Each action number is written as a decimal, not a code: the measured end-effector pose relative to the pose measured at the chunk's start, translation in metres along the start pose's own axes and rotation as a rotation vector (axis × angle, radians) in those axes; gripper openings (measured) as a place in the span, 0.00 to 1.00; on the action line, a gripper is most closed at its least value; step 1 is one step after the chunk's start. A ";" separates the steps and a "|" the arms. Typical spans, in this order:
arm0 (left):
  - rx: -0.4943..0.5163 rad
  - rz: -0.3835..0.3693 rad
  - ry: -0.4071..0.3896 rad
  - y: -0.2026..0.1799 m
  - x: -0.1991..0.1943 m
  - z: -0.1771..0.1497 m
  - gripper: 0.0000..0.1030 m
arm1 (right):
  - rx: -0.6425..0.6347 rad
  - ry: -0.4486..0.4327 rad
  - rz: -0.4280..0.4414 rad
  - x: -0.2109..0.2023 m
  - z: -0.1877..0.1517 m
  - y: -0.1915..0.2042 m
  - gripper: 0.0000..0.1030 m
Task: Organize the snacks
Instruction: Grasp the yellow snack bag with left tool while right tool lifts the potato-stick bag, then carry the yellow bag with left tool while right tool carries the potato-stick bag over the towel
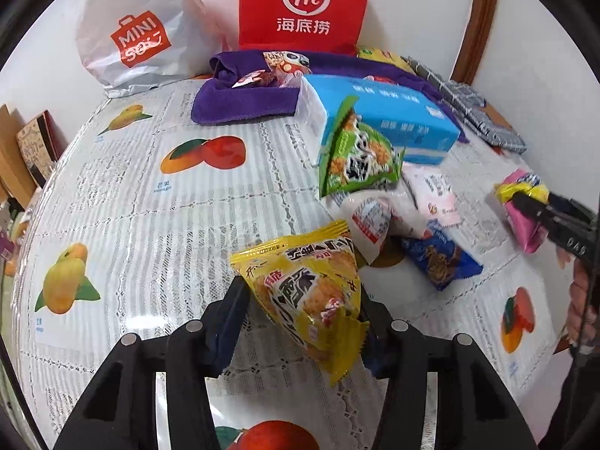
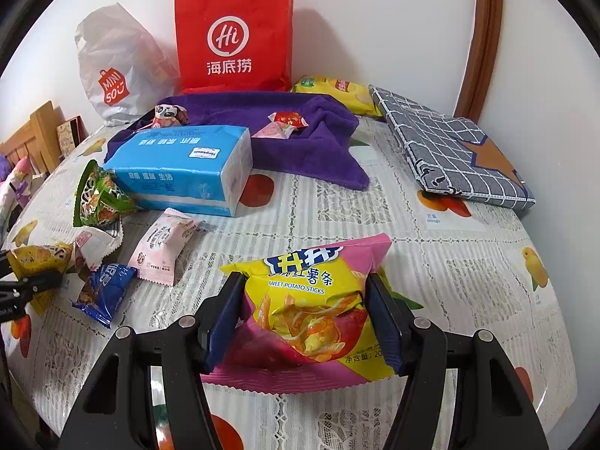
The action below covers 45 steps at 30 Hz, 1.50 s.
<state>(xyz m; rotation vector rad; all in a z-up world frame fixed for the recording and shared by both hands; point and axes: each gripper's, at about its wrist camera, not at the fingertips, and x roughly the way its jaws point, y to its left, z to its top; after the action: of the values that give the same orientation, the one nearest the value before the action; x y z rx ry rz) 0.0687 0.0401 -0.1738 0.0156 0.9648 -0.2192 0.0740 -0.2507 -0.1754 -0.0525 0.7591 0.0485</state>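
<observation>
A: What is the left gripper (image 1: 303, 315) doing?

B: It is clenching a yellow snack (image 1: 311, 292), lifted above the counter (image 1: 150, 225). The right gripper (image 2: 305, 313) is grasping a pink and yellow bag (image 2: 315, 307) of sweet potato sticks, near the front edge.

A: Where is open room lying?

B: In the left wrist view, the counter's left half is lying bare, with only mango prints on the cloth. In the right wrist view, the stretch between the purple towel (image 2: 292, 131) and the grey checked cloth (image 2: 450, 146) is lying open too, out to the right edge.

A: And the containers?

B: A red paper bag (image 2: 234, 37) and a white plastic bag (image 2: 120, 67) are standing against the wall. I cannot tell what is inside them. The towel is holding some small snacks, one with a panda face (image 2: 168, 114). A blue tissue pack (image 2: 183, 168) is lying just before the towel, touching it.

A: The loose snacks?

B: A green snack (image 2: 99, 198) is leaning on the tissue pack. Beside it a pale pink packet (image 2: 161, 247), a white packet (image 2: 95, 243) and a dark blue one (image 2: 105, 292) are lying close together.

A: Anything cut off?

B: A yellow chips bag (image 2: 337, 92) is partly hiding behind the towel.
</observation>
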 end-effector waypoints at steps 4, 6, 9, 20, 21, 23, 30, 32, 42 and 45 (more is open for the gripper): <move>-0.019 -0.009 -0.018 0.008 -0.002 0.007 0.42 | -0.004 -0.011 0.001 -0.001 0.005 0.001 0.62; -0.025 -0.013 -0.026 0.011 -0.003 0.011 0.41 | -0.007 -0.018 0.003 -0.002 0.008 0.002 0.62; -0.031 -0.016 -0.045 0.015 -0.007 0.022 0.41 | -0.010 -0.034 0.012 -0.003 0.015 0.003 0.62; -0.024 -0.009 -0.164 0.007 -0.015 0.108 0.41 | -0.012 -0.150 0.059 -0.002 0.084 0.014 0.62; -0.028 -0.012 -0.172 0.006 -0.012 0.118 0.42 | -0.012 -0.165 0.061 -0.002 0.092 0.016 0.62; -0.041 -0.006 -0.178 0.005 -0.004 0.135 0.42 | -0.011 -0.184 0.083 0.002 0.111 0.019 0.62; -0.085 -0.034 -0.205 0.012 0.018 0.179 0.43 | 0.001 -0.218 0.123 0.021 0.158 0.031 0.62; -0.104 -0.033 -0.200 0.017 0.026 0.182 0.43 | 0.004 -0.226 0.125 0.033 0.160 0.035 0.62; -0.191 -0.012 -0.168 0.047 0.050 0.163 0.42 | 0.026 -0.182 0.175 0.072 0.141 0.034 0.62; -0.188 0.000 -0.187 0.048 0.051 0.161 0.42 | 0.063 -0.188 0.219 0.073 0.138 0.028 0.62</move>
<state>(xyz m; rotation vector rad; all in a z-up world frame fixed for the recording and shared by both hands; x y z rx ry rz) 0.2365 0.0607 -0.1277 -0.1744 0.7958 -0.1266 0.2201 -0.2116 -0.1269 0.0941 0.5754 0.2347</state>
